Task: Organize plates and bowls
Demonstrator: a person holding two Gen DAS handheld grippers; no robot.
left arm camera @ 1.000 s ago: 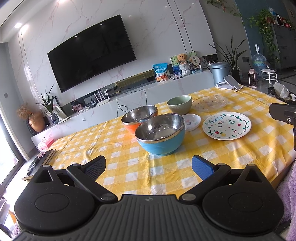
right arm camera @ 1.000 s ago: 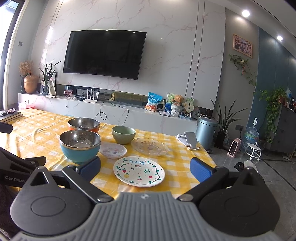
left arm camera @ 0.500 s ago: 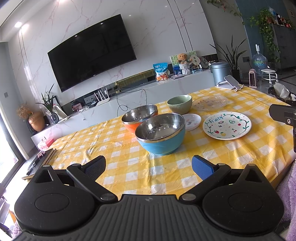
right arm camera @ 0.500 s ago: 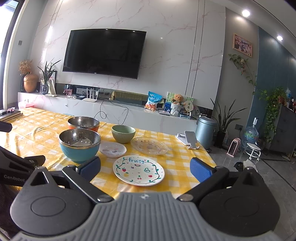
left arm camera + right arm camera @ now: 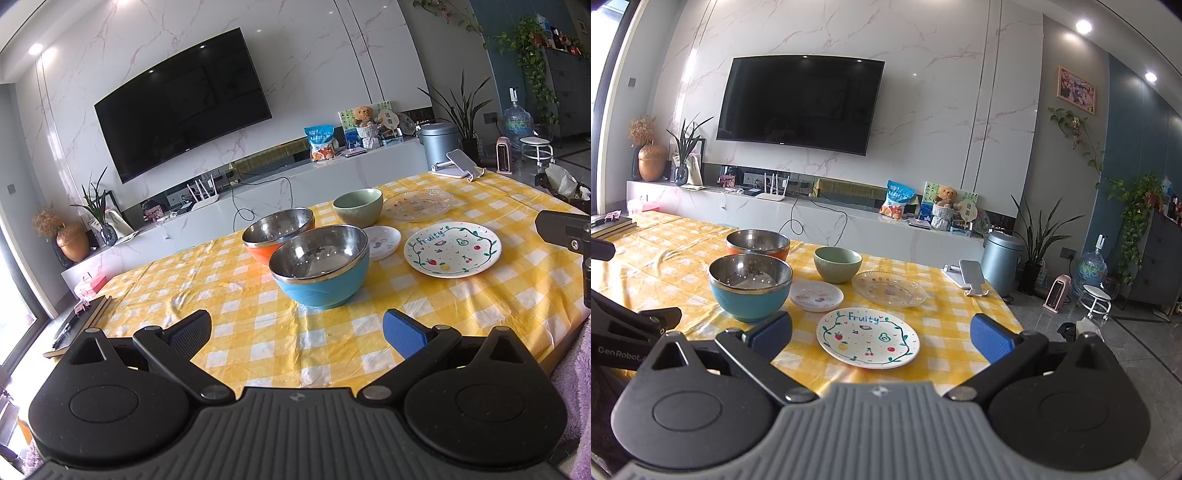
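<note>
Judging from how the dishes lie, you have not started: nothing is stacked. Your left gripper (image 5: 297,328) and right gripper (image 5: 881,332) both hang wide apart and empty at the near edge of the table (image 5: 229,288). The blue bowl (image 5: 320,271) touches the orange bowl (image 5: 277,236); the green bowl (image 5: 357,207) stands apart. The Fruity plate (image 5: 868,339), small plate (image 5: 816,294) and glass plate (image 5: 889,288) lie separately. All sorting remains.

Checked table (image 5: 229,280) carries bowls (image 5: 319,271) and plates (image 5: 452,249).
</note>
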